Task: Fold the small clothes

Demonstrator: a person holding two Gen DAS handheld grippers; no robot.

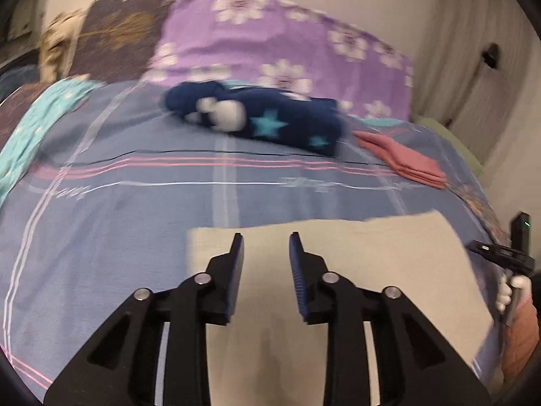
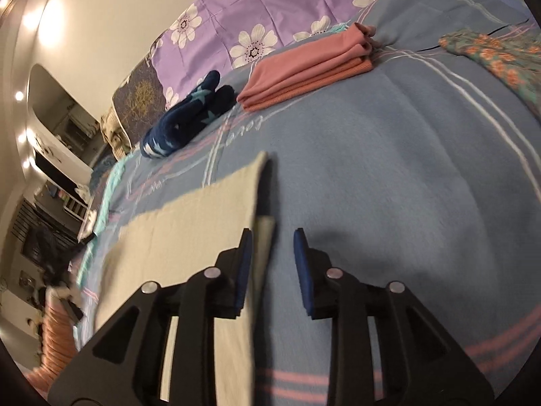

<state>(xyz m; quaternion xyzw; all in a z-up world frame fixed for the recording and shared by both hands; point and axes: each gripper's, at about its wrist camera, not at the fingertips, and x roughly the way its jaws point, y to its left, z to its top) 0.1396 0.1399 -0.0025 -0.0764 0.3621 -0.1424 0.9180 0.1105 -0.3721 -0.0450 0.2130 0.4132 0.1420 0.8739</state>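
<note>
A cream cloth (image 1: 355, 270) lies flat on the blue striped bed cover (image 1: 135, 223). My left gripper (image 1: 266, 237) is open just above the cloth's far part, holding nothing. The cloth also shows in the right wrist view (image 2: 189, 233), with a folded layer at its right edge. My right gripper (image 2: 272, 233) is open over that right edge, its left finger above the cloth and its right finger above the bed cover (image 2: 389, 182). The right gripper's body shows at the left wrist view's right rim (image 1: 507, 257).
A navy garment with teal stars (image 1: 263, 118) (image 2: 189, 115) lies farther back. Folded pink clothes (image 1: 402, 160) (image 2: 307, 71) sit to its right. A purple flowered pillow (image 1: 270, 40) (image 2: 243, 17) lies behind. A floral green cloth (image 2: 500, 57) lies at the far right.
</note>
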